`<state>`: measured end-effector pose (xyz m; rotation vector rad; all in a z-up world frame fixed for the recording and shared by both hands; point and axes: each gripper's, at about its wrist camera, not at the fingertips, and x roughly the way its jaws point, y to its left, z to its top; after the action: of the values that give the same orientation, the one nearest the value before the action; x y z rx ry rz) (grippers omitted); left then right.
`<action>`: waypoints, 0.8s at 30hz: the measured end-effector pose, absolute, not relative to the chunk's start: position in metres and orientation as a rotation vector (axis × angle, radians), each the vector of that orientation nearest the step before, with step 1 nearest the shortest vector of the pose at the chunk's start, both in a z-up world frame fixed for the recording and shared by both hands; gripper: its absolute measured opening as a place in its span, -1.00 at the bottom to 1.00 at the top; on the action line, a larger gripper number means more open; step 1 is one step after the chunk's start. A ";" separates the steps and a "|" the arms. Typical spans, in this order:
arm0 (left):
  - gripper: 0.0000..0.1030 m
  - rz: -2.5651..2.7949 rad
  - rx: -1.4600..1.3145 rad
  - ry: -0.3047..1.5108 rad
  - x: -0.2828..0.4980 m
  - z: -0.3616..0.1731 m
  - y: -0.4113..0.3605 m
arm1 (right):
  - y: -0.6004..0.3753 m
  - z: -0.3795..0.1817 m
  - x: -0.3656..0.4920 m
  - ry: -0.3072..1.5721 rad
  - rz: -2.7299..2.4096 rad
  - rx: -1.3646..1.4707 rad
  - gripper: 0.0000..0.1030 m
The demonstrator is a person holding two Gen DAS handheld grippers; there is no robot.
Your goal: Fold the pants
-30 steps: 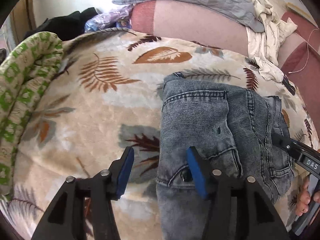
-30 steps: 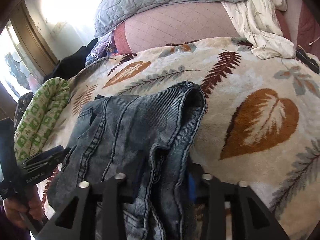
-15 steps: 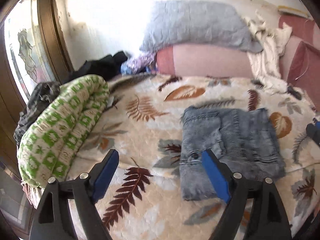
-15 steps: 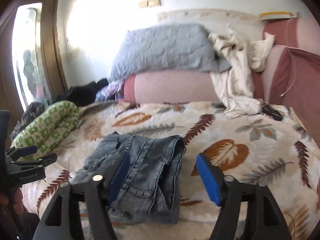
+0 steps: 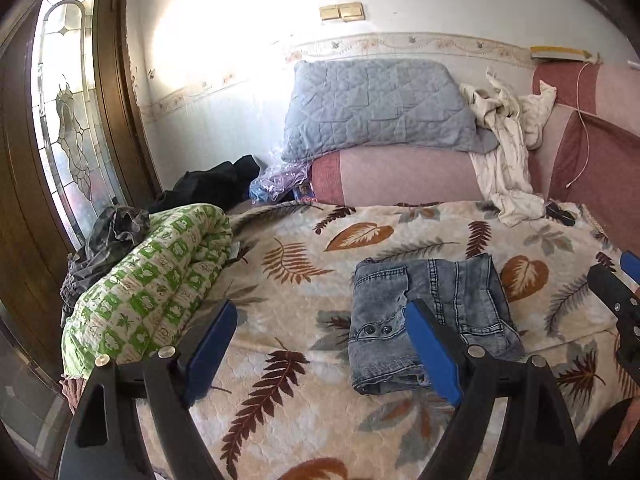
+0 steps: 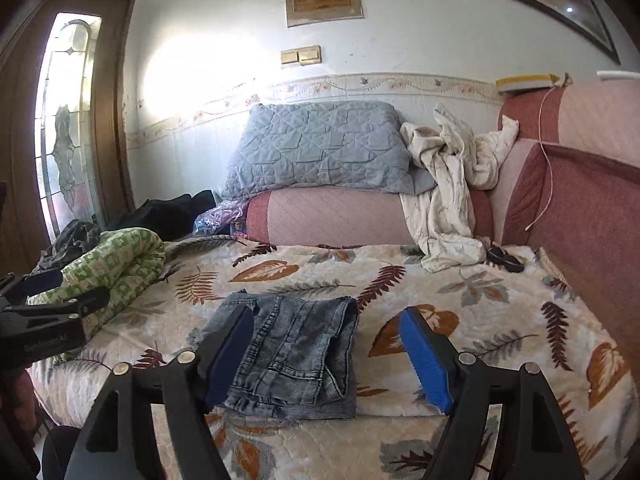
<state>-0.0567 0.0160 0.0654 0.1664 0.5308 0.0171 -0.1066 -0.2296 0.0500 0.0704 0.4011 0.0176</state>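
Pants: one folded pair of jeans (image 5: 432, 316) ahead of both, untouched.
Left hand-held gripper (image 5: 320, 354): jaws apart, empty.
Right hand-held gripper (image 6: 328, 356): jaws apart, empty.

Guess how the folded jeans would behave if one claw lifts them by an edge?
The jeans are soft denim in stacked layers, so they would probably droop and unfold. The thick bundle likely feels fairly heavy for its size. On the plush leaf blanket, a push would probably bunch them rather than slide them.

Around the folded jeans (image 5: 430, 316) the leaf-patterned blanket (image 5: 304, 304) lies bare on all sides, hemmed only by the green rolled quilt (image 5: 148, 296) well left and pink bolster (image 5: 400, 178) far behind.
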 end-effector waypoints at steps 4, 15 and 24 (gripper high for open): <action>0.69 0.027 0.163 0.496 -0.071 0.076 0.022 | -0.215 0.065 -0.115 0.382 0.010 0.050 0.53; 0.89 0.059 0.123 0.444 -0.087 0.092 0.043 | -0.180 0.078 -0.131 0.350 0.018 -0.035 0.54; 0.90 0.055 0.097 0.431 -0.091 0.096 0.051 | -0.167 0.076 -0.129 0.342 0.016 -0.067 0.54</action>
<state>-0.0908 0.0512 0.0963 0.0966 0.4307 0.0552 -0.1294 -0.1674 0.0763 -0.0673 0.3424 0.0157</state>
